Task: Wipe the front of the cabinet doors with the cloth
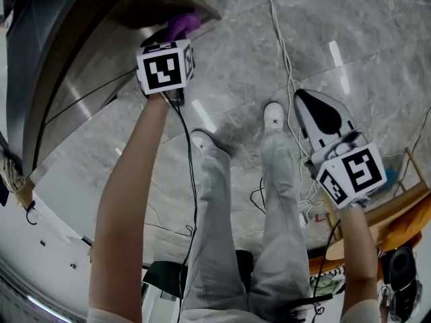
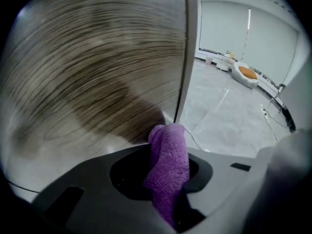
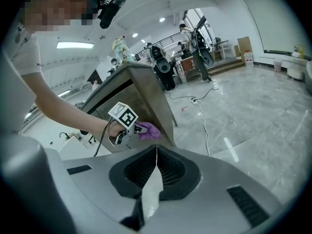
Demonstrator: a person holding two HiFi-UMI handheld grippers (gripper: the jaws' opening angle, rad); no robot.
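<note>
Our left gripper [image 2: 168, 182] is clamped on the cloth [image 2: 169, 165], a purple, nubby terry piece bunched into a thick roll that stands up out of the jaws, its rounded end pointing at the cabinet door [image 2: 87, 72]. The door has a pale brown wood grain, and a dark shadow lies on it just beside the cloth's tip. We cannot tell whether the tip touches the surface or sits just off it. The cloth is low on the door, close to the door's right edge, where a thin vertical edge strip [image 2: 184, 52] runs.

In the head view the left gripper [image 1: 176, 39] reaches out to the cabinet [image 1: 60, 79], and the cloth [image 1: 183, 25] shows as a small purple bunch at the cabinet's near corner.

Our right gripper [image 3: 156, 167] has its jaws pressed together with nothing between them. It hangs well apart from the cabinet, over the grey marble floor [image 1: 269, 46], beside a white cable [image 1: 286, 59]
</note>
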